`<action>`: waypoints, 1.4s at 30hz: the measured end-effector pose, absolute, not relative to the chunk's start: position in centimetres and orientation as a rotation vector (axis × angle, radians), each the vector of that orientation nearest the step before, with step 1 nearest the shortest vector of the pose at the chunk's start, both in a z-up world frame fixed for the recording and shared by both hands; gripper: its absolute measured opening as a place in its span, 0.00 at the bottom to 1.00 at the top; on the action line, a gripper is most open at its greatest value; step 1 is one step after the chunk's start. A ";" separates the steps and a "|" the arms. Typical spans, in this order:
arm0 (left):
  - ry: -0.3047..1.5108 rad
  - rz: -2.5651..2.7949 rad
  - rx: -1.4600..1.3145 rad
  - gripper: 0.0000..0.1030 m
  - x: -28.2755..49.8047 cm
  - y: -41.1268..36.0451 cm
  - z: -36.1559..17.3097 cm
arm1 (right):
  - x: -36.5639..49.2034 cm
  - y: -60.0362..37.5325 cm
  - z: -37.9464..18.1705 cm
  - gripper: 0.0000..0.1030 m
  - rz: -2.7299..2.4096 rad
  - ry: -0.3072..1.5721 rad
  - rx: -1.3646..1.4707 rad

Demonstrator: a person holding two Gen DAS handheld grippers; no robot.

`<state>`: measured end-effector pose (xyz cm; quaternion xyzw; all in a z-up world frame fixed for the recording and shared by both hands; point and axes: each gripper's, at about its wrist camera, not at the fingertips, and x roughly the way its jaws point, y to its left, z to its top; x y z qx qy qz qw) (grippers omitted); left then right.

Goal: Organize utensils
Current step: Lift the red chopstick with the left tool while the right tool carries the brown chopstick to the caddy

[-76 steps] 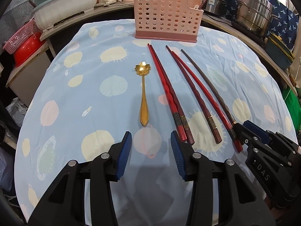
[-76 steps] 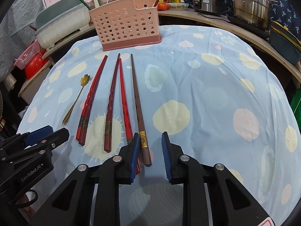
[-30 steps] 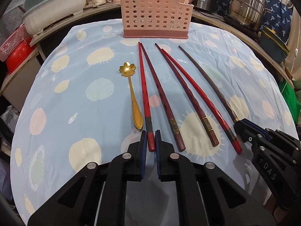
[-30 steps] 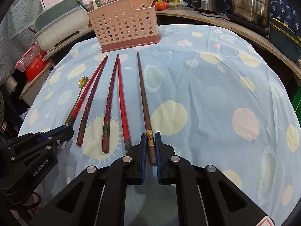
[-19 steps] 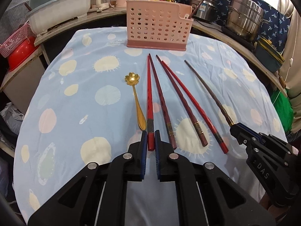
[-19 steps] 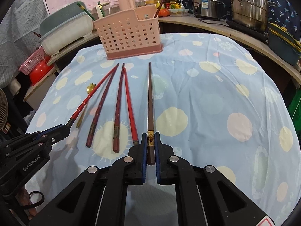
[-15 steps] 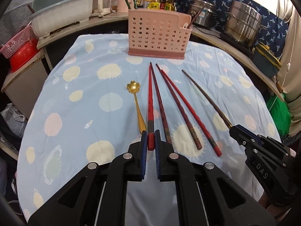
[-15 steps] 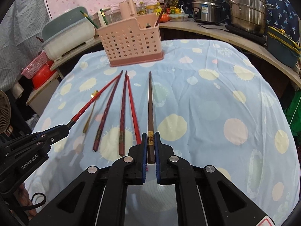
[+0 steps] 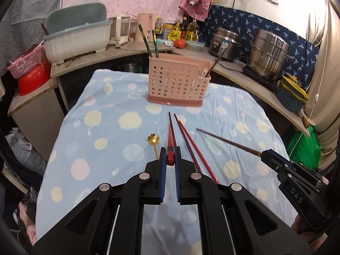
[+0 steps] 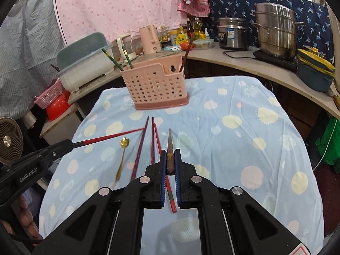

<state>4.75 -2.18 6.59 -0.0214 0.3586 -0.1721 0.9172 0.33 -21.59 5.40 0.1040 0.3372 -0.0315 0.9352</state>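
Both grippers closed since 2.5 s ago: left gripper (image 9: 169,156) from wide open above the gold spoon's handle to clamped on the butt of the bright red chopstick (image 9: 170,140), right gripper (image 10: 169,159) from open to clamped on the dark brown chopstick (image 10: 169,148). Both sticks now lifted clear of the blue spotted tablecloth (image 10: 244,131), tips toward the pink utensil basket (image 10: 156,85), cameras raised and more of the kitchen in view

home kitchen | rice cooker (image 10: 233,33) | steamer pot (image 10: 276,23) | oil bottles (image 10: 196,29)
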 end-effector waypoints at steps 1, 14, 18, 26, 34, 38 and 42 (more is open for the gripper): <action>0.725 -0.354 -0.047 0.07 4.9 -2.1 7.2 | 0.4 -21.5 5.9 0.07 -0.061 0.680 0.212; 0.623 -0.357 -0.042 0.07 6.6 -2.5 12.6 | 1.7 -21.3 11.0 0.07 -0.056 0.578 0.201; 0.587 -0.360 -0.021 0.07 7.6 -3.3 14.6 | 2.9 -21.8 13.1 0.07 -0.048 0.543 0.195; 0.513 -0.355 -0.003 0.07 11.2 -4.7 18.8 | 6.2 -22.9 17.0 0.07 -0.041 0.471 0.185; 0.398 -0.344 -0.018 0.07 15.3 -6.0 24.8 | 11.0 -23.6 22.0 0.07 -0.046 0.361 0.169; 0.340 -0.346 -0.029 0.07 17.6 -6.9 27.6 | 13.7 -23.7 23.8 0.07 -0.049 0.313 0.160; 0.312 -0.348 -0.042 0.07 20.2 -7.8 28.7 | 16.7 -23.8 24.3 0.07 -0.039 0.296 0.171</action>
